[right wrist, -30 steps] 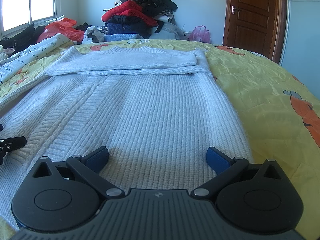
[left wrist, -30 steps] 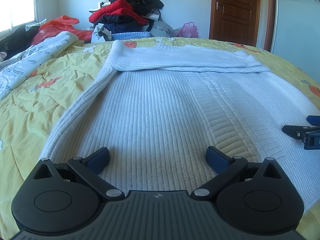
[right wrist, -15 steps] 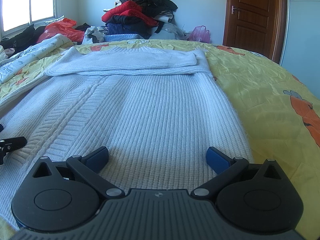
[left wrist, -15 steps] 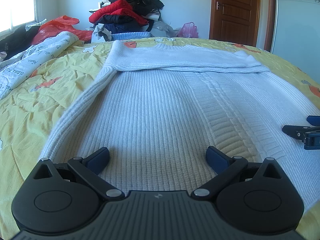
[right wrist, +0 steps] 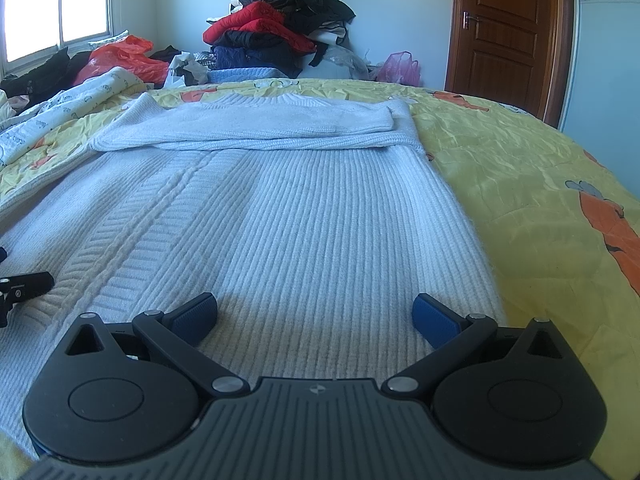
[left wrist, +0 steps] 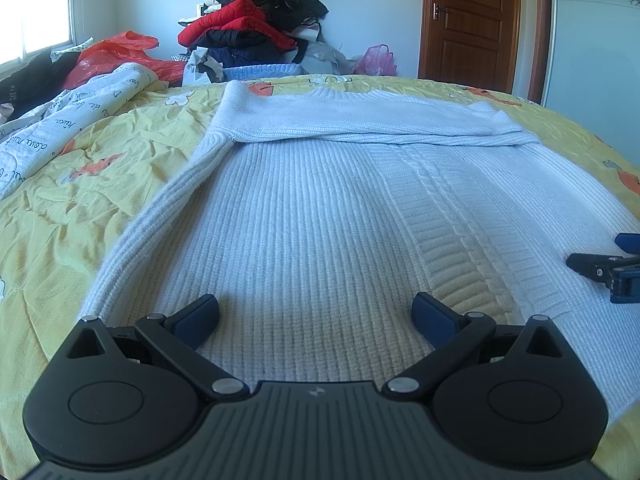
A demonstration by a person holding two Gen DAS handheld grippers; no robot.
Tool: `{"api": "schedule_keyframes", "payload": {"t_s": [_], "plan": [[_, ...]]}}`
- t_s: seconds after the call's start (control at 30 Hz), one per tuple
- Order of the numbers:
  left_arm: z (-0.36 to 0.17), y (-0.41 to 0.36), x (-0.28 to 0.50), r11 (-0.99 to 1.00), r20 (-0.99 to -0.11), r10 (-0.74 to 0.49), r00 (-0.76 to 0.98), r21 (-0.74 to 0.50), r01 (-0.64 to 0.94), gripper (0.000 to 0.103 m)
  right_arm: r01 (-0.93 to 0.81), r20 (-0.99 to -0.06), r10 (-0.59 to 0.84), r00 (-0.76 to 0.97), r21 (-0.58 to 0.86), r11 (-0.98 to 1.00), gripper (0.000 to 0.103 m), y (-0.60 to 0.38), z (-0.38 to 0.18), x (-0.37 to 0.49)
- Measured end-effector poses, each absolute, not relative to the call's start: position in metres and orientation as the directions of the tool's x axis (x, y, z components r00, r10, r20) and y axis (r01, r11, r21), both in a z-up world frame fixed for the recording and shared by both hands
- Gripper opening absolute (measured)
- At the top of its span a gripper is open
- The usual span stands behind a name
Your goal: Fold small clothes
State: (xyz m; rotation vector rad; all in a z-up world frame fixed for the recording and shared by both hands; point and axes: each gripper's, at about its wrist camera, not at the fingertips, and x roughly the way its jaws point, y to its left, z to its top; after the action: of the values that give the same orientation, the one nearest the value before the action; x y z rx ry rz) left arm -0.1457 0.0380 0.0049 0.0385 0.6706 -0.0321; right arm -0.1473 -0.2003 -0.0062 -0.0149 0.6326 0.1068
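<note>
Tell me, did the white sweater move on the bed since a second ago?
No. The white sweater lies in the same place: its folded top edge meets the yellow bedspread just as before, below the clothes pile.

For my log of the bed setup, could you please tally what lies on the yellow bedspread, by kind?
White knit sweater: 1
Open gripper: 2, left gripper and right gripper
White printed quilt: 1
Total: 4

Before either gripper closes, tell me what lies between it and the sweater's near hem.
Nothing visible does. The left gripper and right gripper sit open over the white knit sweater, bare knit between their fingers.
</note>
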Motion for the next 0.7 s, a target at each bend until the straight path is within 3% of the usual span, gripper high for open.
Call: {"api": "schedule_keyframes", "payload": {"t_s": [0.7], "plan": [[0.005, 0.038, -0.146, 0.999, -0.621, -0.017, 0.783, 0.026, 0.042, 0.103, -0.161, -0.591, 0.129, 0.796, -0.002, 0.987, 0.101, -0.203, -0.006, -0.189]]}}
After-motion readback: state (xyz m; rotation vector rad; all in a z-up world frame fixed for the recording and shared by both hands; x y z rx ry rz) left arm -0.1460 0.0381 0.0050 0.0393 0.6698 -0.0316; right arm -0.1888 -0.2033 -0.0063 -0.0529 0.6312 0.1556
